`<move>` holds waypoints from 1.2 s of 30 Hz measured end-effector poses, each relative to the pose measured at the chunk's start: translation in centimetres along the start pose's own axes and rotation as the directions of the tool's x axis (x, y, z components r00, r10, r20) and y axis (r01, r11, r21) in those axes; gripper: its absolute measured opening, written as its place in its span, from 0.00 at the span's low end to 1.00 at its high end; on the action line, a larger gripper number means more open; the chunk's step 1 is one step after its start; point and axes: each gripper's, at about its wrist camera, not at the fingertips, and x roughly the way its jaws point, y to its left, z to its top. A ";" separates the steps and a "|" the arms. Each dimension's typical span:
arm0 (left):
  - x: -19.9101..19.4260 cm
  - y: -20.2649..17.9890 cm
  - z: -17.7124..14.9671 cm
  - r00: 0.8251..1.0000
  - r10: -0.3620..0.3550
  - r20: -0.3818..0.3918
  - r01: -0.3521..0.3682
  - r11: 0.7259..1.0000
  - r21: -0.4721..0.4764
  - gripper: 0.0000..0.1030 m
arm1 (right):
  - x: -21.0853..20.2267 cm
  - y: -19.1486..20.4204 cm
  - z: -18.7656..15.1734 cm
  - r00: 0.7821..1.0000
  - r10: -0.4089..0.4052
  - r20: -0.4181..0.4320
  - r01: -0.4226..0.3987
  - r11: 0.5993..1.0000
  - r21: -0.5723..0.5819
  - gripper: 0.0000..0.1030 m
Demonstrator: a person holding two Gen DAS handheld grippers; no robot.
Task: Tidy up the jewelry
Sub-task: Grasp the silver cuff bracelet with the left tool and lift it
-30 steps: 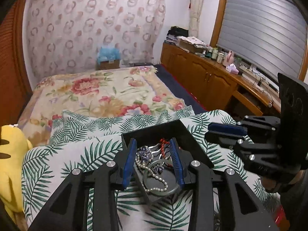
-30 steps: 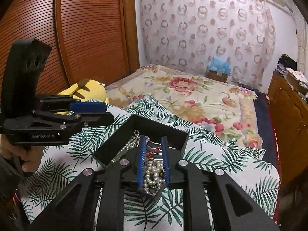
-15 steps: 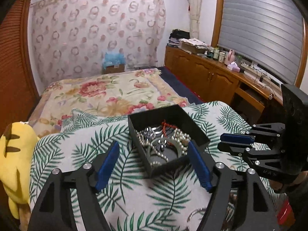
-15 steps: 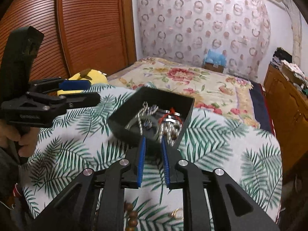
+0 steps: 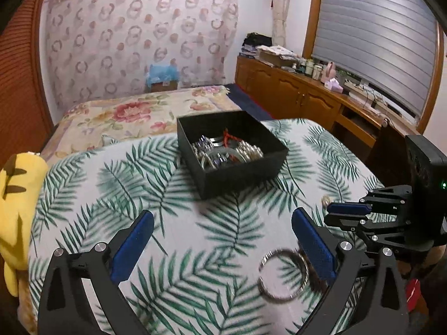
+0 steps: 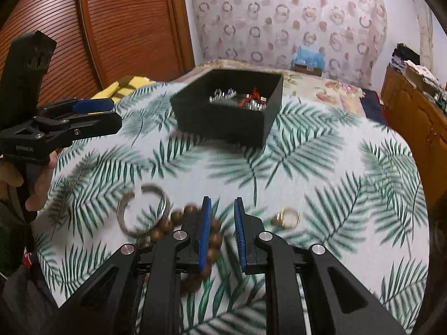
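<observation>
A white surface covered in a green palm-leaf printed cloth (image 5: 212, 223) fills the foreground of both views, its rounded far edge dropping toward a floral-quilted bed (image 5: 134, 114) beyond. On it, toward that far edge, stands a black square open-topped box (image 5: 232, 153) holding a tangle of pearl strands, silver pieces and a red cord; bare cloth lies between the box and both tools. The left gripper (image 5: 223, 244) hovers over the near cloth with its blue-padded fingers spread wide and nothing between them; a thin silver ring bangle (image 5: 283, 275) lies flat just inside its right finger, partly blurred. The right gripper (image 6: 222, 233) has its fingers parted by a narrow gap, holding nothing; a brown wooden bead bracelet (image 6: 167, 224) lies beneath and beside its left finger, partly hidden by it. Left of the beads, touching or overlapping them, sits an open silver cuff bangle (image 6: 144, 210), and to the right of the fingers a small gold ring (image 6: 287, 217), too smeared to make out in detail.
</observation>
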 end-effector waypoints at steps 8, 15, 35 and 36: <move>-0.5 -1.2 -3.0 0.999 -0.007 -0.032 0.007 1.000 0.001 0.92 | 0.2 0.2 -1.1 0.998 0.045 -0.045 -0.045 0.999 -0.006 0.18; -0.3 -3.1 -5.2 0.995 -0.024 -0.095 0.028 0.998 0.048 0.92 | 0.6 0.4 -1.8 0.997 0.013 -0.072 -0.015 0.999 -0.037 0.18; 2.4 -5.9 -6.2 0.980 0.012 -0.196 0.021 0.986 0.165 0.77 | 0.6 0.4 -2.5 0.998 -0.045 -0.051 0.042 0.998 -0.055 0.15; 2.6 -6.0 -6.2 0.980 0.014 -0.200 0.020 0.986 0.168 0.75 | 0.6 0.4 -2.5 0.998 -0.045 -0.051 0.042 0.998 -0.055 0.15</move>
